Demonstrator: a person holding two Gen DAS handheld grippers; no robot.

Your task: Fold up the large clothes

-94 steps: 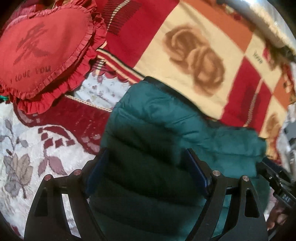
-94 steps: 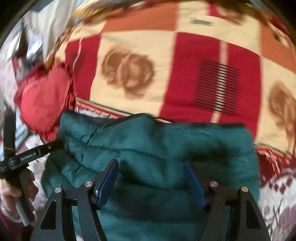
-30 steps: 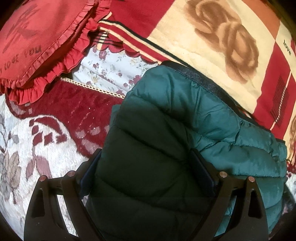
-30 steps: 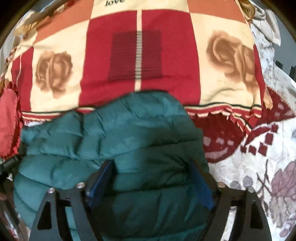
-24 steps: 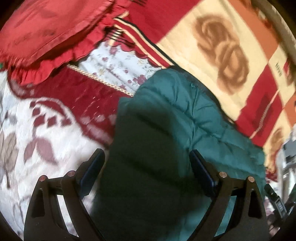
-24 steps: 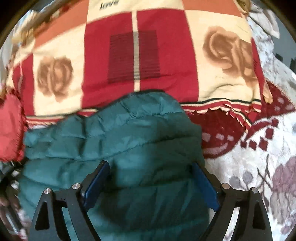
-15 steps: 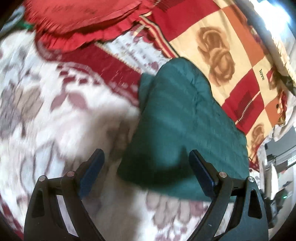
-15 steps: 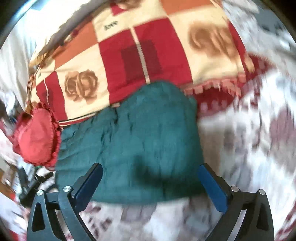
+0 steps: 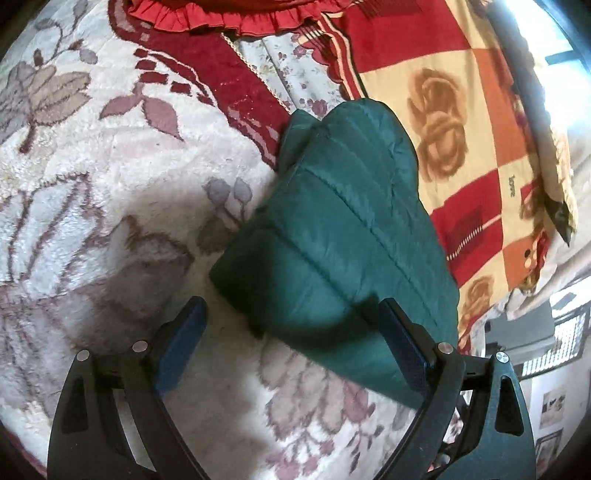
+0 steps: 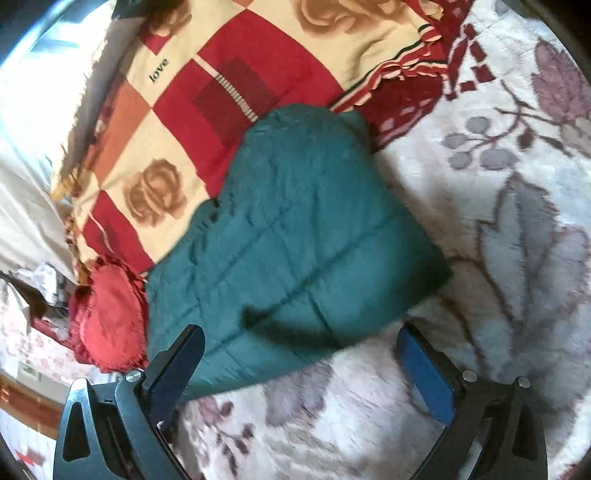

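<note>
A dark green quilted puffer jacket (image 9: 343,229) lies folded into a compact bundle on the bed, and it also shows in the right wrist view (image 10: 295,236). My left gripper (image 9: 291,317) is open and hovers just short of the jacket's near edge, its pads touching nothing. My right gripper (image 10: 301,339) is open wide at the opposite near corner, with only bedspread between its fingers. Neither gripper holds any cloth.
A white plush bedspread (image 9: 110,184) with mauve leaves (image 10: 498,221) covers the bed. A red, cream and orange rose blanket (image 9: 461,110) (image 10: 221,92) lies behind the jacket. A red ruffled cushion (image 9: 229,18) (image 10: 107,321) sits beside it.
Both grippers have drawn back from the jacket and rolled. The jacket, earlier filling the space between the fingers, now lies ahead of them on the bed. The right jaws stand wider.
</note>
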